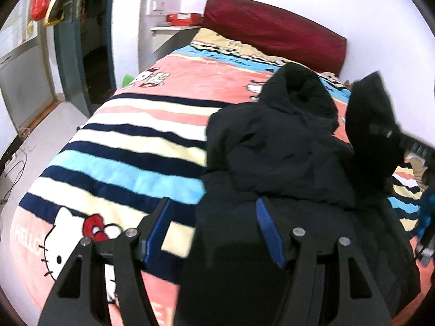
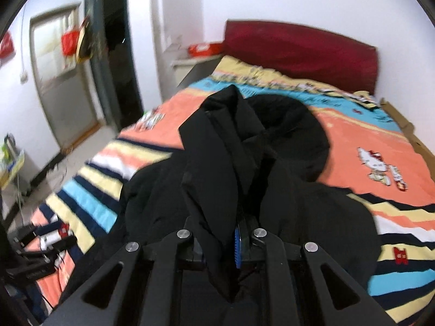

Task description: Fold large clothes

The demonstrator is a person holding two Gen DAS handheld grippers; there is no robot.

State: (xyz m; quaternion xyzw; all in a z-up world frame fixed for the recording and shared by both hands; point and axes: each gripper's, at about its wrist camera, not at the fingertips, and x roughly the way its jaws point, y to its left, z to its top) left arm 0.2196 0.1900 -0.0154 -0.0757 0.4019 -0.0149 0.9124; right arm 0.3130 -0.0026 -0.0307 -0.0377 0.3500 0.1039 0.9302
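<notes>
A black hooded jacket (image 1: 277,146) lies on the right half of the bed, hood (image 1: 296,92) toward the headboard. My left gripper (image 1: 214,217) hangs open over the jacket's left edge: one blue pad is above the blanket, the other above the black fabric, neither pressing. My right gripper (image 2: 237,235) is shut on a long flap of the jacket (image 2: 217,163), which rises lifted and blurred in front of the hood (image 2: 296,135). In the left wrist view that raised flap (image 1: 372,125) hangs at the far right from the right gripper's blurred body.
The bed carries a striped cartoon-cat blanket (image 1: 130,141). A dark red headboard (image 1: 274,32) stands against the white wall. A nightstand with a red box (image 1: 183,17) and a dark doorway (image 1: 95,49) are at the left. Cables lie on the floor (image 1: 19,160).
</notes>
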